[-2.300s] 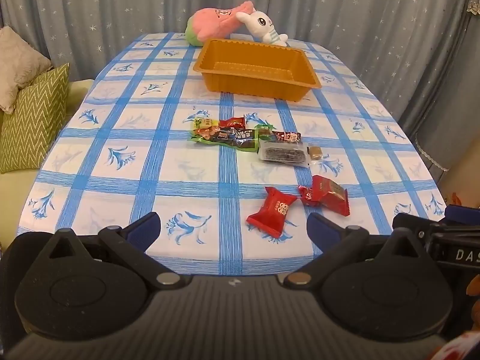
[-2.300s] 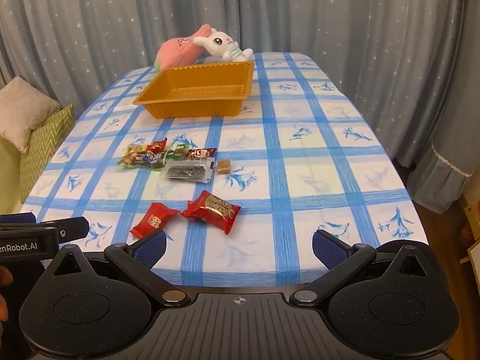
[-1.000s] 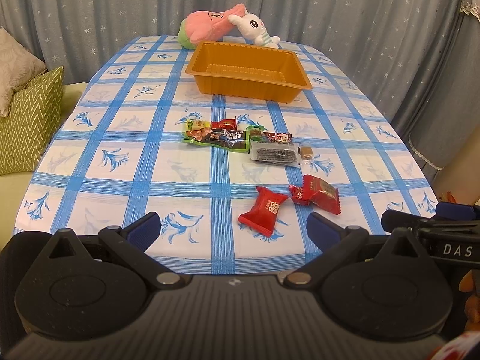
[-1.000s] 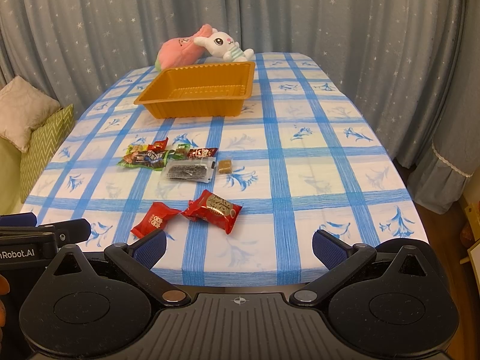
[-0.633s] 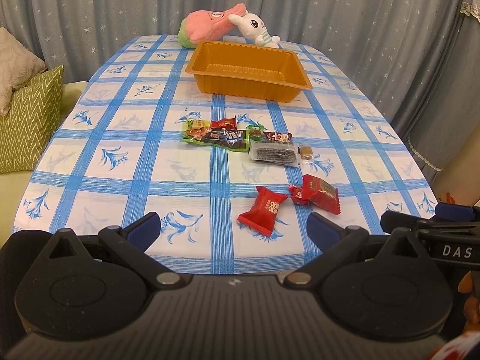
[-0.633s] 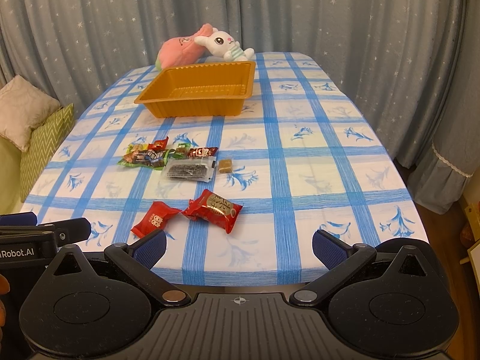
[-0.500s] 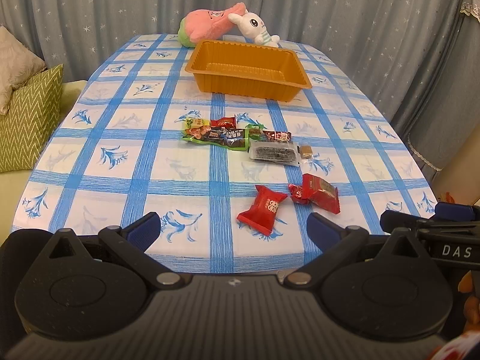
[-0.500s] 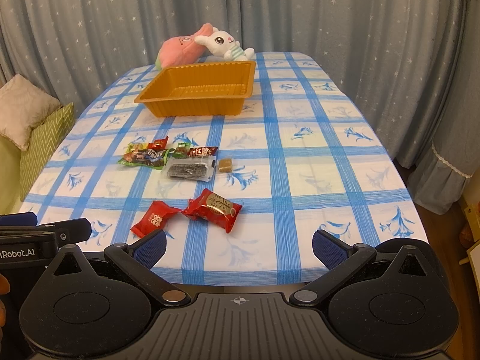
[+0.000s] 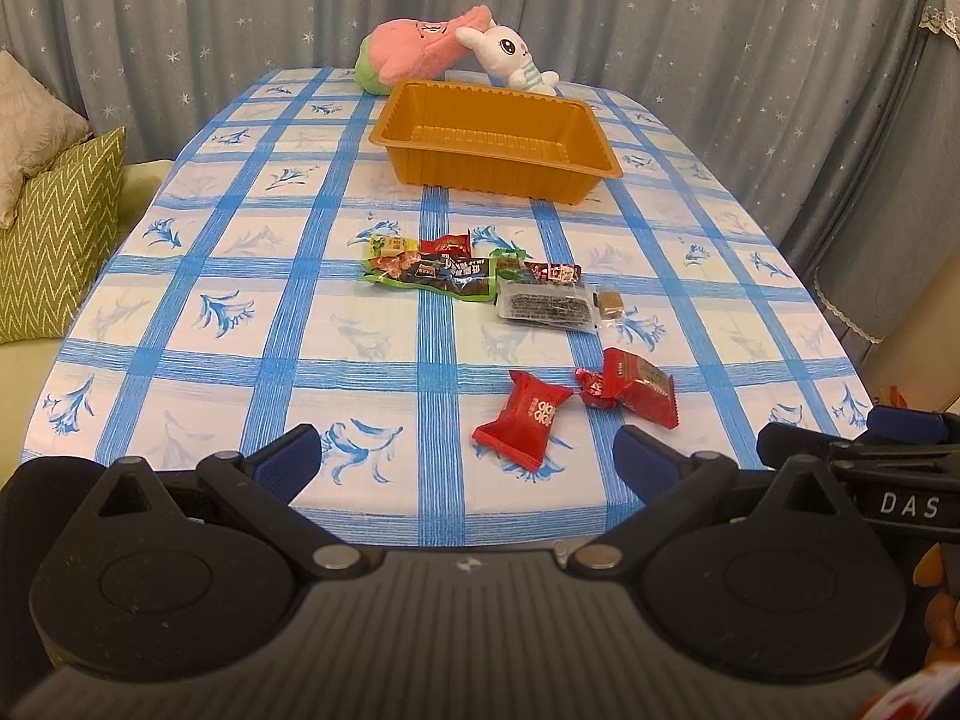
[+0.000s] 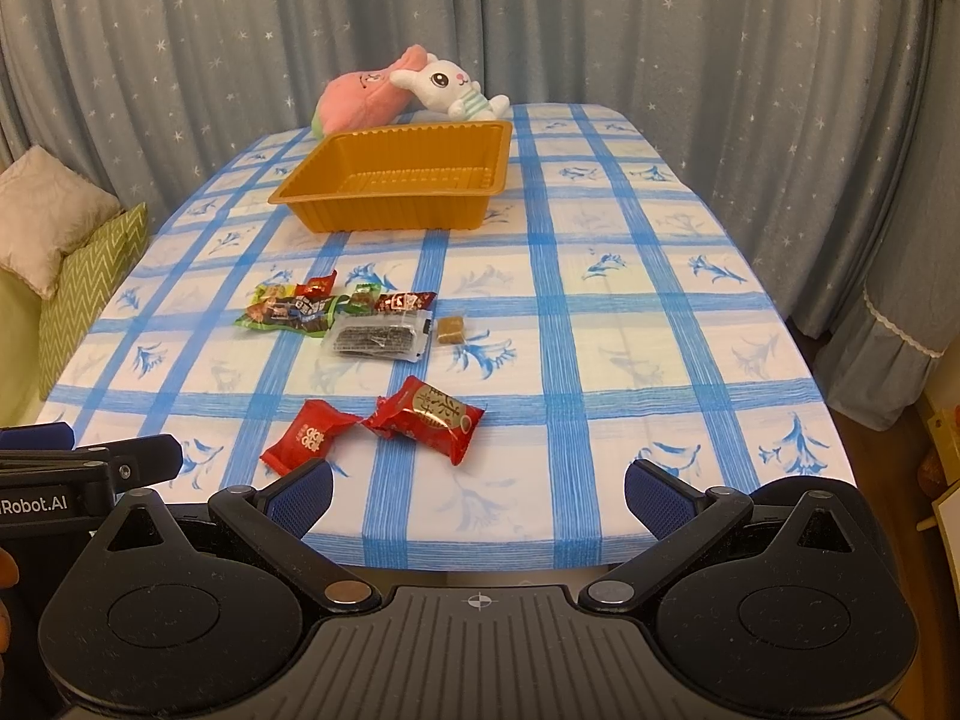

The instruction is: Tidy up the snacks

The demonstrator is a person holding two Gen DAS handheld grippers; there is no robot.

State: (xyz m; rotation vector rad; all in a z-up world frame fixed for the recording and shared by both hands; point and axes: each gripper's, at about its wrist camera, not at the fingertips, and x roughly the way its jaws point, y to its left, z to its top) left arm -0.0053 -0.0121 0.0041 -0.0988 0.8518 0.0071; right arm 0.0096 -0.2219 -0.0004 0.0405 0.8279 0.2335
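Two hand-held grippers hover at the near edge of a tabletop point(image 9: 252, 324) covered in a white cloth with blue checks and blue flower prints. The left gripper point(image 9: 465, 459) has its jaws spread wide and empty; the right gripper point(image 10: 477, 489) also has its jaws wide apart, holding nothing.

The snacks lie loose in the middle and near part of the tabletop. Nearest are two red wrapped sweets almost touching: a plain red packet point(image 9: 523, 411) with pale characters, too small to read, and beside it a red packet with a gold label point(image 10: 431, 410) bearing characters that cannot be made out. Further back sits a clear packet of dark snack point(image 9: 547, 306), with a small tan cube in clear wrap point(image 10: 451, 329) just to its right. Behind and left of these is a cluster of small wrappers, including a long green and dark packet point(image 9: 429, 273) and small red sweets; their print is unreadable.

An empty orange plastic tray point(image 10: 336, 192) stands further back, well apart from the snacks. Behind it lie a pink plush toy point(image 9: 414, 51) and a white rabbit toy point(image 10: 447, 87), before grey star-dotted curtains.

The right gripper's side reads "DAS"; the left gripper's side reads "Robot.AI"
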